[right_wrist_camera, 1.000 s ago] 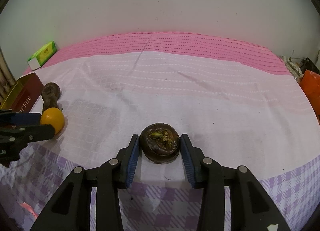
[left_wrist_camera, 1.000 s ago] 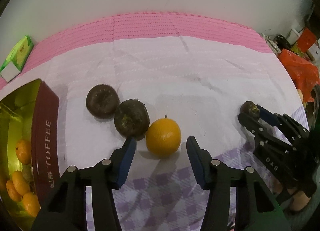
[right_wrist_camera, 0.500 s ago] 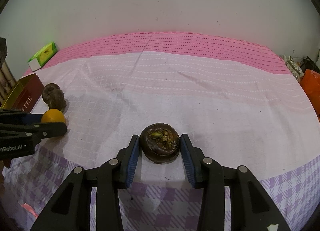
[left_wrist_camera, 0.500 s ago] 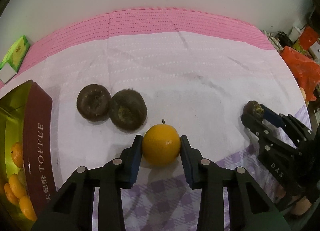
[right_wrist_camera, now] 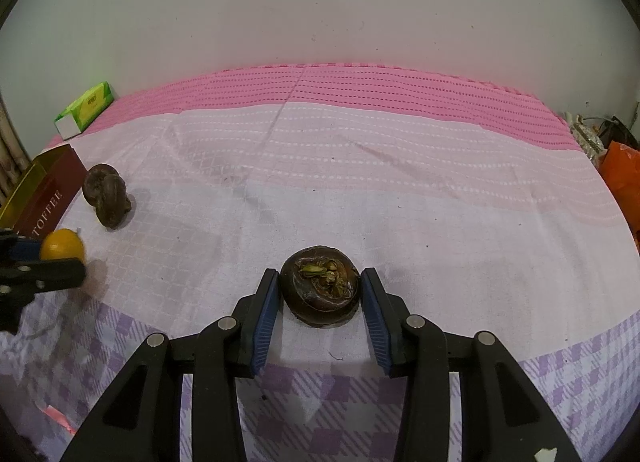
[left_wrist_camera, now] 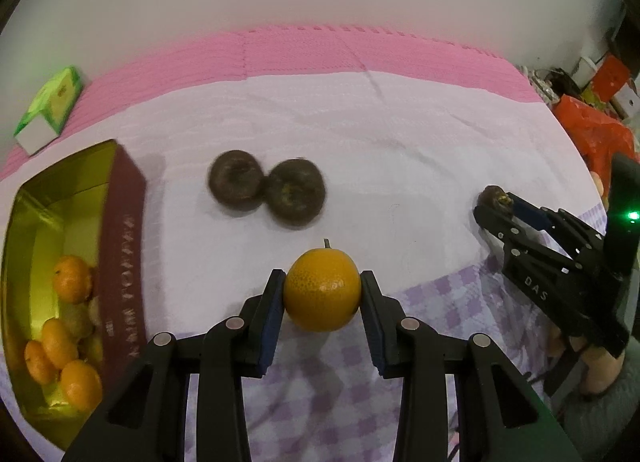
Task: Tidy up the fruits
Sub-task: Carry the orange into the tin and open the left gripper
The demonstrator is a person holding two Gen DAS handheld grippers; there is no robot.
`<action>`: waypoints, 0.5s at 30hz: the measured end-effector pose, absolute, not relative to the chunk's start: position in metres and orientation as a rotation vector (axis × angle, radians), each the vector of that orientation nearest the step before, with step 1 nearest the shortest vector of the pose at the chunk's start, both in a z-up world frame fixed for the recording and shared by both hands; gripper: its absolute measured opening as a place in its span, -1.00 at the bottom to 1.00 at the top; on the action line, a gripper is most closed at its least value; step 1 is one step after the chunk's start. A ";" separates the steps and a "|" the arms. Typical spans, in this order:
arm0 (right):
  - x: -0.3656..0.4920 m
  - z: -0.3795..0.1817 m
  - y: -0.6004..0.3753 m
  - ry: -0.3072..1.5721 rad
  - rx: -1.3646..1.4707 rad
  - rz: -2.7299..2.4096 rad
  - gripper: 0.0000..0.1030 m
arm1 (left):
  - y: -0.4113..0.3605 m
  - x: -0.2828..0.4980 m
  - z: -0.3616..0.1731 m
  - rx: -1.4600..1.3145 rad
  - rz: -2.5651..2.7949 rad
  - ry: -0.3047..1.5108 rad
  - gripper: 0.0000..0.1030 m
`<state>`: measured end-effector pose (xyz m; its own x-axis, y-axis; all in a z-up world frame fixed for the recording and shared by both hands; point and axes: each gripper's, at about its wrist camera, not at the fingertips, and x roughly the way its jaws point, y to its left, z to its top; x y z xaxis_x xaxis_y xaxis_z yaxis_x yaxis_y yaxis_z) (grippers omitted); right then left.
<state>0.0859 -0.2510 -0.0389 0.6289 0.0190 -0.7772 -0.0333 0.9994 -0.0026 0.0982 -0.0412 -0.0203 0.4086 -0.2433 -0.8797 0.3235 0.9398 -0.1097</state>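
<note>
Left wrist view: left claw (left_wrist_camera: 322, 294) clamped on the orange (left_wrist_camera: 322, 289), blue pads pressed to both flanks, stem up and pointing away. Jaws just closed in on it, fruit squarely between the pads and apparently a little clear of the cloth (left_wrist_camera: 400, 165). Best carried low and level to the gold tin (left_wrist_camera: 120, 229) at left, where other oranges (left_wrist_camera: 72, 284) already lie; released only once past the maroon wall, kept clear of the two dark fruits (left_wrist_camera: 266, 193) just beyond and left of the claw. Grip kept gentle, skin likely to slip or bruise. Right wrist view: right claw (right_wrist_camera: 320, 296) narrow, holding a dark brown fruit (right_wrist_camera: 320, 290) at its widest part, crown facing up; whether resting on the cloth or barely lifted, cannot tell. Best held steady while the left side finishes, then taken to the dark pair (right_wrist_camera: 107, 197) near the tin, far off to the left. Green box (right_wrist_camera: 86, 109) at the back, out of the way.
</note>
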 end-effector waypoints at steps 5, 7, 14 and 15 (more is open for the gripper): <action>0.086 -0.039 -0.250 0.890 -0.023 0.026 -0.23 | -0.019 0.091 -0.007 0.071 -0.330 1.081 -0.26; 0.085 -0.039 -0.250 0.890 -0.024 0.025 -0.23 | -0.007 0.088 -0.001 0.077 -0.316 1.070 -0.26; 0.085 -0.039 -0.249 0.891 -0.024 0.024 -0.23 | 0.040 0.084 0.012 0.075 -0.235 1.050 -0.26; 0.085 -0.039 -0.249 0.891 -0.024 0.024 -0.23 | 0.050 0.084 0.013 0.068 -0.218 1.047 -0.26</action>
